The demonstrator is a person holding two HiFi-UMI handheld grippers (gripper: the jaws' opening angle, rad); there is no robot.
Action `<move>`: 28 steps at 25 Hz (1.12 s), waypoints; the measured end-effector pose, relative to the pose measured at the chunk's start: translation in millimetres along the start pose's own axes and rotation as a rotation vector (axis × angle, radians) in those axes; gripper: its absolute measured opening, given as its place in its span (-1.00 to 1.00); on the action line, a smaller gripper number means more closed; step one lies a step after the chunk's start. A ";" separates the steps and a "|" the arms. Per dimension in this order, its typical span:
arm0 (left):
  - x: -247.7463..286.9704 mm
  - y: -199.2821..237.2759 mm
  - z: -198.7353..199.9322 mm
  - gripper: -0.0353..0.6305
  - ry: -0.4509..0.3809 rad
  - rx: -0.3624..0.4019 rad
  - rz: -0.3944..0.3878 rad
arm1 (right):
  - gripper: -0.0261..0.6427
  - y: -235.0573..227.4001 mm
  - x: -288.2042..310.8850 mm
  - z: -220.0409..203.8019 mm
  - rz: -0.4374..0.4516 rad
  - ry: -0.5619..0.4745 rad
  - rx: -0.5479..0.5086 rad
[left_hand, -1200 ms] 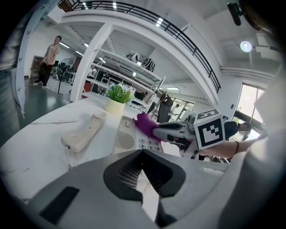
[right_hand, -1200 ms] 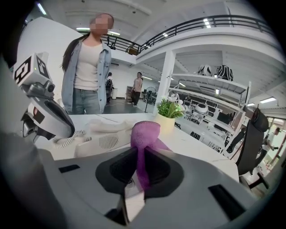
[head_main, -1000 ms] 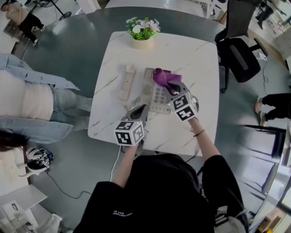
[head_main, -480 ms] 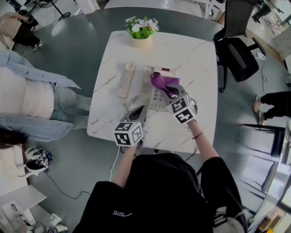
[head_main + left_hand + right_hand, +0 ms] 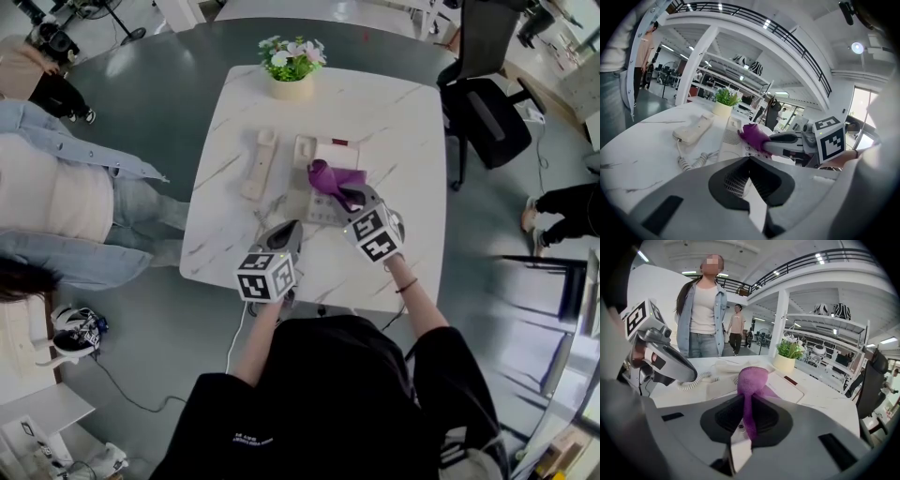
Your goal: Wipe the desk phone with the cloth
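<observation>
A beige desk phone (image 5: 322, 155) lies on the white marble table (image 5: 403, 122). Its handset (image 5: 261, 167) rests off the cradle to the left, joined by a coiled cord (image 5: 696, 161). My right gripper (image 5: 349, 197) is shut on a purple cloth (image 5: 330, 177), which is bunched over the phone's keypad. The right gripper view shows the cloth (image 5: 752, 379) sticking out between the shut jaws of the right gripper (image 5: 747, 401), above the phone (image 5: 787, 385). My left gripper (image 5: 289, 230) is shut and empty, at the phone's near left corner. In its own view the left gripper (image 5: 750, 161) points at the phone (image 5: 731, 138).
A potted plant (image 5: 293, 66) stands at the table's far edge. A person in a denim jacket (image 5: 66, 206) stands close to the table's left side. A black office chair (image 5: 487, 103) is at the right. The table's near edge is just under my grippers.
My right gripper has drawn the cloth nearer and slightly left along the phone, uncovering the phone's far end. The left gripper has hardly moved.
</observation>
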State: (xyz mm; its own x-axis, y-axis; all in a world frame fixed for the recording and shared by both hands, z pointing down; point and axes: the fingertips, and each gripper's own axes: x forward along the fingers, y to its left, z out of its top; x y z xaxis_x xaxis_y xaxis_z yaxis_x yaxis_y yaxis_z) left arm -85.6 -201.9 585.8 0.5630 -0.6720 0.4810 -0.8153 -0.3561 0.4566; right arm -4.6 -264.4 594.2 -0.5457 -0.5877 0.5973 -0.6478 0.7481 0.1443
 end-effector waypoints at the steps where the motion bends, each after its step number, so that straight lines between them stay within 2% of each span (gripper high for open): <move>1: -0.6 0.0 -0.6 -0.90 0.000 0.000 0.001 | -0.82 2.6 -0.8 -1.1 0.005 0.000 0.001; 28: -19.2 -7.9 -10.0 -0.90 -0.025 -0.006 0.009 | -0.82 56.9 -20.9 -26.2 0.085 0.004 0.063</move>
State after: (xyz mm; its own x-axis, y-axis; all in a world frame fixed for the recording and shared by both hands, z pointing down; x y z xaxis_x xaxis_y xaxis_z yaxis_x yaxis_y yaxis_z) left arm -88.6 -179.7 580.4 0.5518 -0.6912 0.4666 -0.8196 -0.3459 0.4568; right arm -16.2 -201.5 610.6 -0.5984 -0.5213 0.6083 -0.6313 0.7744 0.0426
